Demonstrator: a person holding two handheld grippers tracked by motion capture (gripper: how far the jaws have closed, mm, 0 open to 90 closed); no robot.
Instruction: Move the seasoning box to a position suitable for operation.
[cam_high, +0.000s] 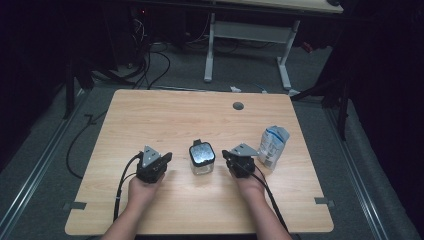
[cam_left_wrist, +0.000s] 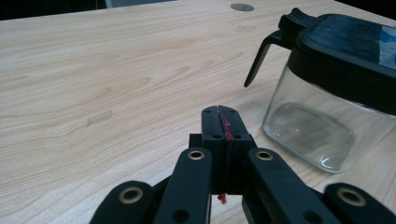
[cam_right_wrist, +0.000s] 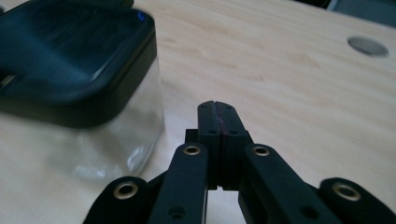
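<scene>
A clear square glass jar (cam_high: 202, 158) with a black hinged lid stands on the wooden table (cam_high: 165, 115), between my two grippers. My left gripper (cam_high: 166, 158) lies to its left, shut with nothing between the jaws. In the left gripper view its closed tips (cam_left_wrist: 221, 112) hover over bare wood, and the jar (cam_left_wrist: 327, 93) stands just to the right with its lid tab pointing left. My right gripper (cam_high: 226, 153) sits to the jar's right, also shut and empty. In the right gripper view its tips (cam_right_wrist: 216, 108) are close beside the jar (cam_right_wrist: 79, 79), apart from it.
A white and blue pouch (cam_high: 273, 145) stands upright just right of my right gripper. A round cable hole (cam_high: 238, 106) sits near the table's far edge. A small strip of clear tape (cam_left_wrist: 99, 117) lies on the wood. Desk legs and cables are on the floor beyond.
</scene>
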